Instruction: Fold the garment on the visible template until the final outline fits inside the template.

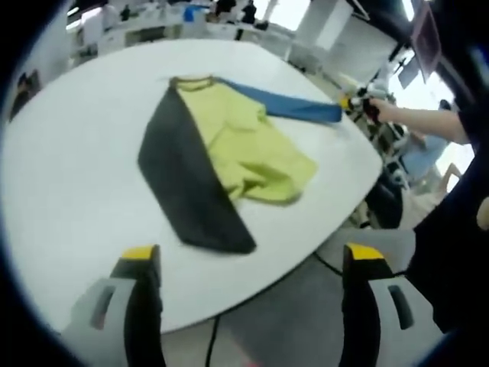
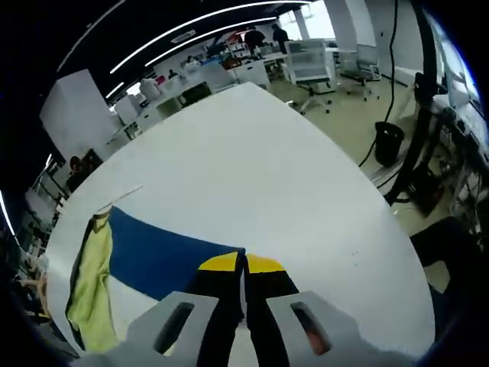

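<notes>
On the white table [image 1: 69, 153] the shirt [image 1: 229, 153] lay toward twelve o'clock, its blue sleeve [image 2: 164, 256] clamped by the right gripper [image 2: 243, 264], left gripper [image 1: 252, 256] wide; the sleeve fold inward appeared next.

Bright, soft focus, fisheye-warped edges

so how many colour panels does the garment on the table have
3: a dark grey panel on the garment's near side, a yellow-green middle, and a blue sleeve pinched by the right hand-held gripper. Folds may hide more.
</notes>
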A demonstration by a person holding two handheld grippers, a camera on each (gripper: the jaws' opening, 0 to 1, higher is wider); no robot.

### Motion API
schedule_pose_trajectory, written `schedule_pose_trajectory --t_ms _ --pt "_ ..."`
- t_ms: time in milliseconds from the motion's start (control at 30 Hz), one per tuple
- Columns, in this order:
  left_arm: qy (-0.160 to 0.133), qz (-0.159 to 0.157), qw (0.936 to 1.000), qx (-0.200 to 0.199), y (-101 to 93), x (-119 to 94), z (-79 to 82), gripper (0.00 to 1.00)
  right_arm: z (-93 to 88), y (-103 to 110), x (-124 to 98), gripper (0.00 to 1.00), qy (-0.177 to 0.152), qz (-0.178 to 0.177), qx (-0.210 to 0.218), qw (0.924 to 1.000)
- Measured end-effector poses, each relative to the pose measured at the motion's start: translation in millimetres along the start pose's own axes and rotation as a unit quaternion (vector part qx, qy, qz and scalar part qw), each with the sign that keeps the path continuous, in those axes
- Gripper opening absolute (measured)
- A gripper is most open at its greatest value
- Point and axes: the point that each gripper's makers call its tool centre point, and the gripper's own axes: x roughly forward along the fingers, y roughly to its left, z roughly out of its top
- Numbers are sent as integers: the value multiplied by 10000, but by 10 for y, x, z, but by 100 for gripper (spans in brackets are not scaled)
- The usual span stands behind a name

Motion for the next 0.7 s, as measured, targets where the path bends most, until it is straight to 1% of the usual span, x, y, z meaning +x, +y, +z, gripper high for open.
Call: schedule_pose_trajectory --t_ms 100,200,433,567,600,700 --pt "59 -3 10000 -13 21 23 -19 96 11 -42 48 2 77 -77 -136 9998" --pt "117 -7 9999 -30 43 54 -33 96 44 -105 113 2 115 -126 -151 9997" --pt "205 -3 9998 27 73 114 -12 95 59 -203 204 2 229 -260 -311 9989" --pt "212 97 9997 125 108 106 18 95 34 -207 252 2 346 -332 -542 9974" --pt "187 102 9997 126 114 102 35 95 29 -212 277 2 386 -343 -630 9967" --pt "143 100 9998 94 125 102 66 95 31 -254 344 2 447 -376 -711 9958"
